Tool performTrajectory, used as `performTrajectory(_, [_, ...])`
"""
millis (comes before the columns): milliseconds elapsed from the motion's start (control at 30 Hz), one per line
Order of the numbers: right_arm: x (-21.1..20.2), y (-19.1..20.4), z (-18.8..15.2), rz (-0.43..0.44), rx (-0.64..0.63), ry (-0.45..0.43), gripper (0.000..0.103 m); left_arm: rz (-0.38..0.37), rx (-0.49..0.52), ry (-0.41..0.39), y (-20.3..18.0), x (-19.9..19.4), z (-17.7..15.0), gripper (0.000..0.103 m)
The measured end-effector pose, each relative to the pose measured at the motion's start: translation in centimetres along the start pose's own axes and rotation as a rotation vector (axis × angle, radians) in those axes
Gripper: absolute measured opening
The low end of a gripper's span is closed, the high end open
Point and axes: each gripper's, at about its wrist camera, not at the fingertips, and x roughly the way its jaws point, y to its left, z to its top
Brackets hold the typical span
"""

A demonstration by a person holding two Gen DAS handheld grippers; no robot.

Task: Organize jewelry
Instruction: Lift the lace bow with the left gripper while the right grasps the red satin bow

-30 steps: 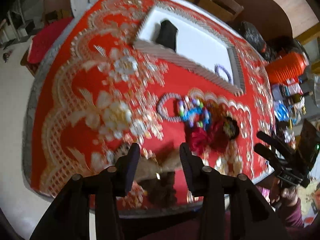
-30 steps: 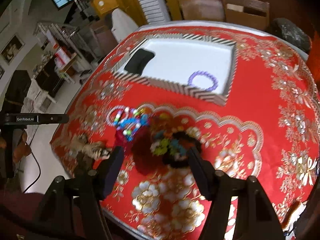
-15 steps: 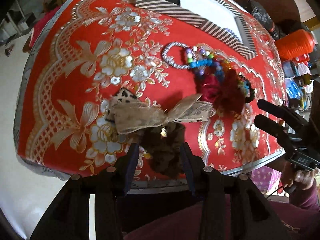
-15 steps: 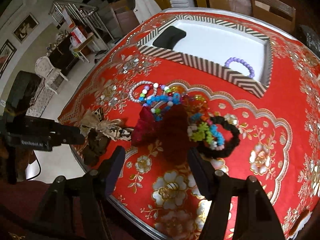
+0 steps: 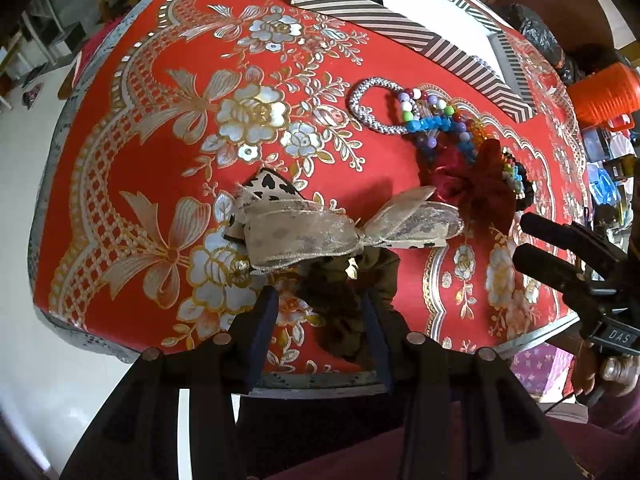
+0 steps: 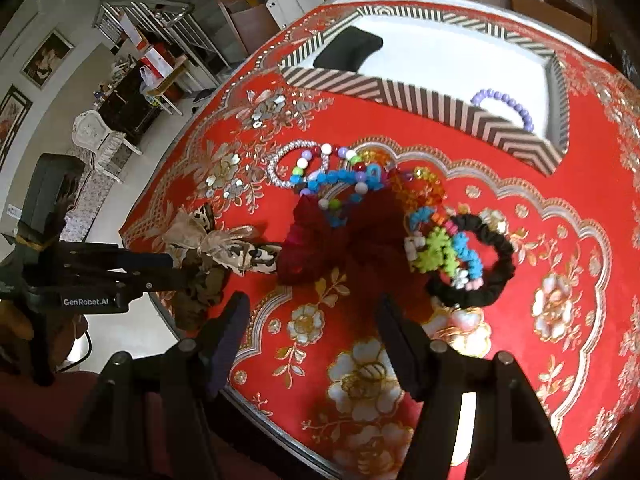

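Since the loose jewelry pile [image 6: 372, 216] lies near the striped tray [image 6: 416, 96] on the bench [image 6: 560, 240], the left gripper [image 5: 320, 304] hangs over the brown scrunchie [image 5: 344, 300] and the right gripper [image 6: 312, 312] over the pile, both jaws open and empty, likely poised to pick.

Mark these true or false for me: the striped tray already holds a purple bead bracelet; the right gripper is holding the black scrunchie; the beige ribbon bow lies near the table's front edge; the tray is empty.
1. The striped tray already holds a purple bead bracelet. True.
2. The right gripper is holding the black scrunchie. False: its fingers are open and hold nothing; the scrunchie lies on the tablecloth.
3. The beige ribbon bow lies near the table's front edge. True.
4. The tray is empty. False: the bracelet and a black object lie in it.
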Motion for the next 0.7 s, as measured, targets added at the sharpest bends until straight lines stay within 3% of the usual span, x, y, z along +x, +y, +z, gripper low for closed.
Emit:
performTrajectory(200, [1.7, -0.8, 0.7, 0.012, 0.088, 0.004, 0.069, 0.009, -0.011, 0.014, -0.1, 1.2, 0.3, 0.024])
performTrajectory(567, [4.1, -1.4, 4.5, -0.051, 0.236, -0.085, 0.069, 0.026, 0.052, 0.022, -1.5, 2.5, 1.6, 0.024])
performTrajectory(633, [4.4, -1.8, 5.0, -0.068, 0.264, -0.091, 0.068, 0.003, 0.044, 0.017, -1.4, 2.6, 1.8, 0.018])
performTrajectory(700, [5.0, -2.2, 5.3, -0.096, 0.281, -0.078, 0.06, -0.016, 0.029, 0.015, -0.9, 2.5, 1.9, 0.003])
